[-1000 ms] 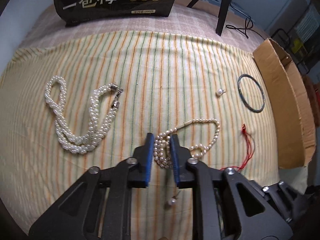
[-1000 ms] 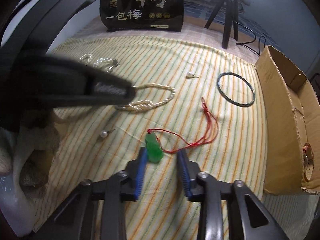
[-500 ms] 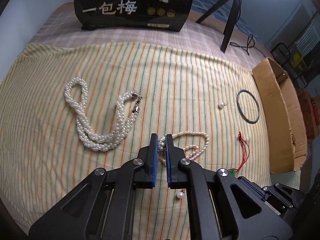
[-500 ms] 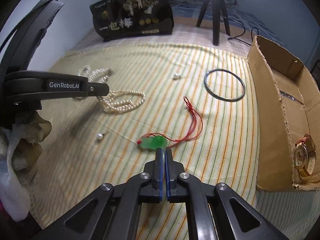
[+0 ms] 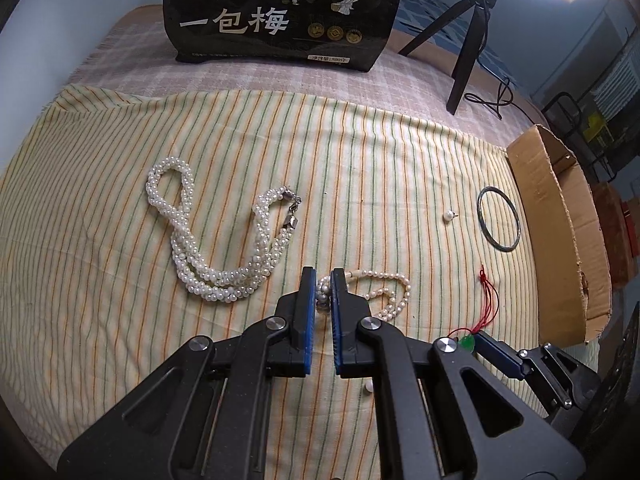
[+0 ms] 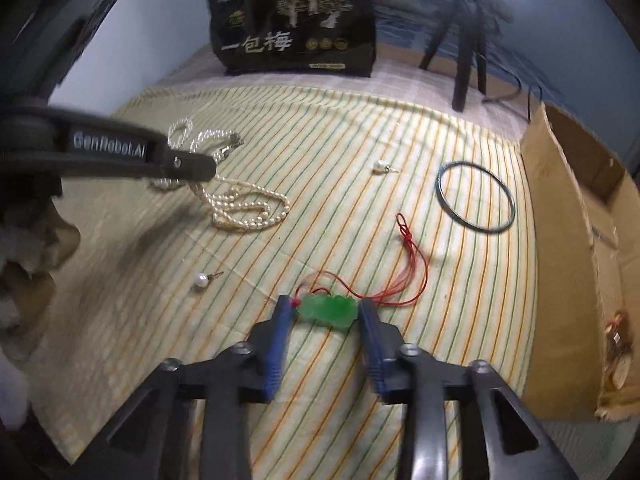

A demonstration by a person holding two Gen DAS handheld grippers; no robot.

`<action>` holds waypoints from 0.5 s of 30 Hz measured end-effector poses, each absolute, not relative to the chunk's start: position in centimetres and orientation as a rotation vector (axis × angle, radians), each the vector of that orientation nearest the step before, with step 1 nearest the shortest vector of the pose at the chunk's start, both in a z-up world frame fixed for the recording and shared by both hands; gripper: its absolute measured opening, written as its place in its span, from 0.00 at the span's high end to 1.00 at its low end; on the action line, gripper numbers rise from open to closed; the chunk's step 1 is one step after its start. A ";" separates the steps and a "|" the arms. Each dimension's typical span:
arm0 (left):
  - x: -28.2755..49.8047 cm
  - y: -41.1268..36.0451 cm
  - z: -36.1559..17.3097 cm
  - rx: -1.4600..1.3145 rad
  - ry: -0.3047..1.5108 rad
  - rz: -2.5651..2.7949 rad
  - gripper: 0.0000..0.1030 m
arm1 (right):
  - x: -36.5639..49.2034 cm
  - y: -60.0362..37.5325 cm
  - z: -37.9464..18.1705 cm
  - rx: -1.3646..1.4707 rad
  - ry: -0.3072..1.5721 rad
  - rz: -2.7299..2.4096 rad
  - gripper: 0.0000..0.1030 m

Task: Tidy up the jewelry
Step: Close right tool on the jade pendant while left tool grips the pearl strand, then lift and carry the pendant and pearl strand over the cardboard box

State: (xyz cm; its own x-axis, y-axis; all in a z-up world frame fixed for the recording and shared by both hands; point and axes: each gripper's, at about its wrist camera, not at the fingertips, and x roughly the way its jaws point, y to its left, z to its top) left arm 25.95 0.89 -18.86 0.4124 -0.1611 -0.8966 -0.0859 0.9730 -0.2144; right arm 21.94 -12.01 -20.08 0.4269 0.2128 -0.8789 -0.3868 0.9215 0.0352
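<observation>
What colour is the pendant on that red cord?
Bright green; the pendant shows best in the right wrist view.

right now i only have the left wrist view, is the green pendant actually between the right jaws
observer: yes, the green pendant lies on the striped cloth between the jaws of the right gripper, which are opening.
operator: anything in the box yet
observer: a gold watch lies inside the cardboard box.
operator: whats the white thing half hidden under my jaws
observer: a loose pearl stud earring, lying on the cloth apart from the pearl strand.
</observation>
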 end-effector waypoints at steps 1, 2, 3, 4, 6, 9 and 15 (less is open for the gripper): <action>25.9 0.9 -18.8 -0.243 1.147 -0.048 0.95 | 21.9 -11.9 -20.0 -0.193 1.062 0.377 0.68; 25.9 0.9 -18.7 -0.245 1.144 -0.049 0.95 | 21.8 -11.9 -20.0 -0.195 1.059 0.376 0.69; 25.9 0.9 -18.5 -0.250 1.140 -0.050 0.95 | 21.8 -11.9 -19.9 -0.189 1.059 0.373 0.69; 25.8 0.9 -18.3 -0.255 1.136 -0.053 0.95 | 21.7 -12.0 -19.8 -0.180 1.060 0.372 0.69; 25.7 0.8 -17.8 -0.262 1.124 -0.063 0.95 | 21.6 -12.2 -19.3 -0.163 1.055 0.374 0.69; 25.3 0.7 -16.8 -0.277 1.104 -0.082 0.95 | 21.3 -12.6 -18.1 -0.134 1.029 0.380 0.69; 24.4 0.7 -14.3 -0.349 1.060 -0.128 0.95 | 21.0 -14.3 -15.4 -0.057 0.976 0.371 0.69</action>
